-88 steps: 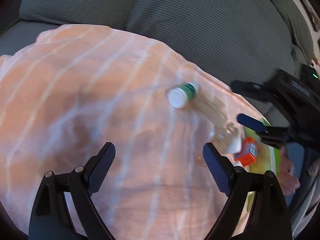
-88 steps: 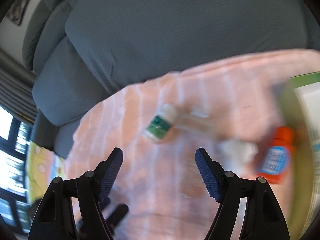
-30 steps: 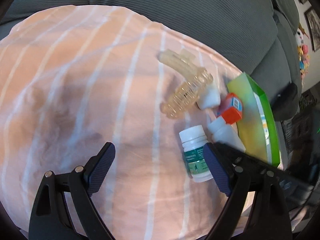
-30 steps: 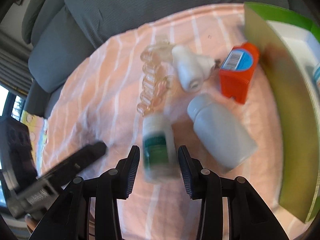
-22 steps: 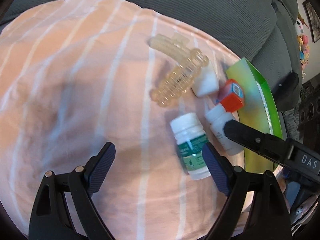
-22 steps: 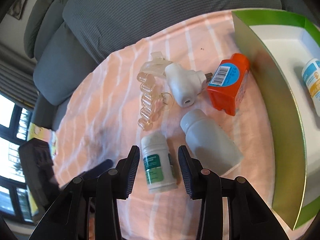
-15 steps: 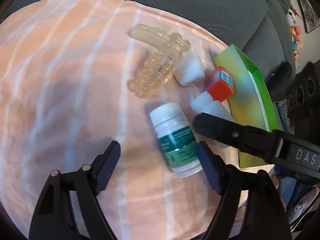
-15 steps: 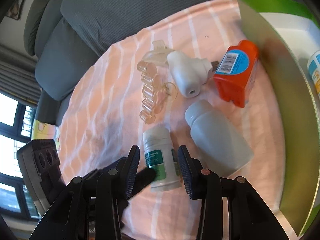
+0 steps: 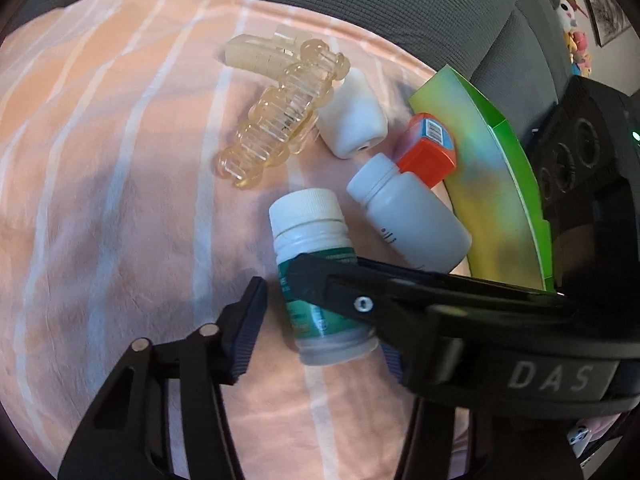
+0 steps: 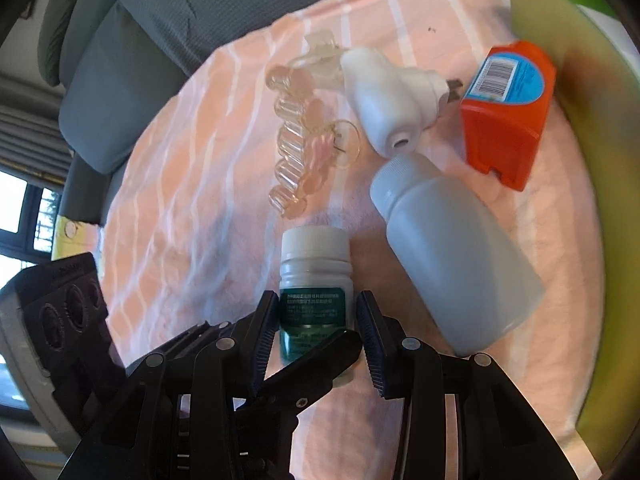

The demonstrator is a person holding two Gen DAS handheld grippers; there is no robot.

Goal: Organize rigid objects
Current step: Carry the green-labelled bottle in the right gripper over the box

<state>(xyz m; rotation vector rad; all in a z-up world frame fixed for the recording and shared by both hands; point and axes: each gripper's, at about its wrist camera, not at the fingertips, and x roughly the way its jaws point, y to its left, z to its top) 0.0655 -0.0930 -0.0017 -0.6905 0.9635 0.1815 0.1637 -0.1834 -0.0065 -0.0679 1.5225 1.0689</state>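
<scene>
Right gripper (image 10: pixel 318 320) is clenched on the green-label bottle (image 10: pixel 314 264), pads against both sides of the label. The bottle lies on its side on the striped cloth (image 10: pixel 192 168), cap pointing away from me. My left gripper (image 9: pixel 320 320) comes in across the same bottle from the other side. Its jaws have just been closing with the bottle between them. The pad I can see stands just off the bottle, not pressing, and the other finger is hidden behind my right gripper.

Just beside it, to the right, lies a bigger plain white bottle (image 10: pixel 452 264). Further on are a clear hair clip (image 10: pixel 296 152), a white plug (image 10: pixel 388 92) touching the clip, and an orange box (image 10: pixel 504 112). The green tray (image 10: pixel 580 160) sits at the right edge and a grey cushion (image 10: pixel 200 8) behind.
</scene>
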